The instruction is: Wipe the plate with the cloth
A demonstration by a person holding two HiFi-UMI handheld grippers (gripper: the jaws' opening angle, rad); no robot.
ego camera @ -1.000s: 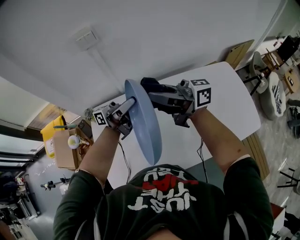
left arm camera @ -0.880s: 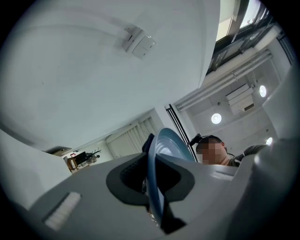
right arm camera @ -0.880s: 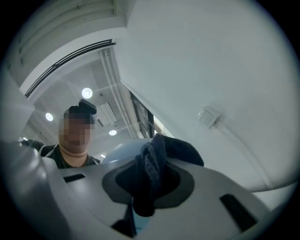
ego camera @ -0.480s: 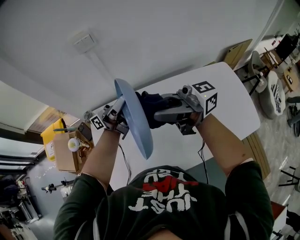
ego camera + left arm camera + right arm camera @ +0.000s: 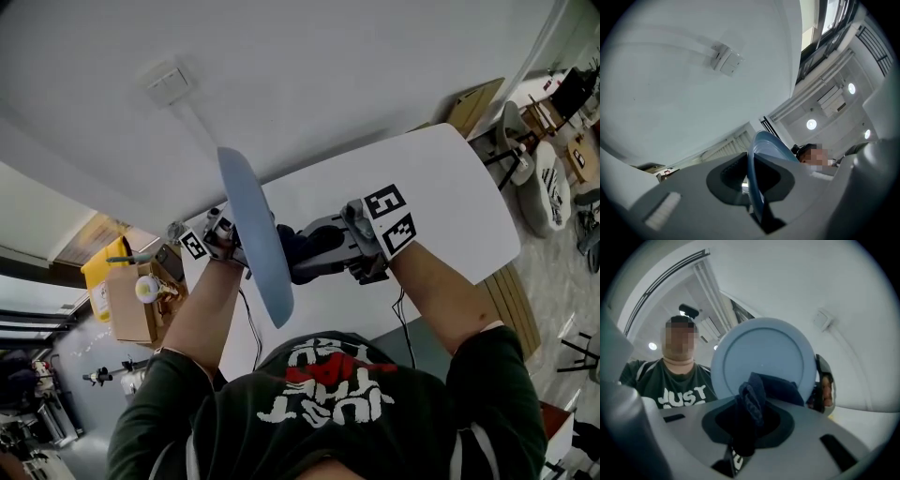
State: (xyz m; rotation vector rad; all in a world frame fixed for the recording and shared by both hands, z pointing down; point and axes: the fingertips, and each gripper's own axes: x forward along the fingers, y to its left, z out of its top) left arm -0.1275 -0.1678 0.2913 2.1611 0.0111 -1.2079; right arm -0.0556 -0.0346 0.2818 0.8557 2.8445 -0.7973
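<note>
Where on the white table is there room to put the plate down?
The white table is bare from the right gripper out to its rounded end. Its left end is crowded: the left gripper, the plate and the cloth hang over it, hiding what lies beneath.

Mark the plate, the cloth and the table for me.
plate [image 5: 764, 352]: right gripper view, middle of its flat face.
cloth [image 5: 752, 401]: right gripper view, the bunched dark fold.
table [image 5: 459, 202]: head view, bare white top at its right end.
</note>
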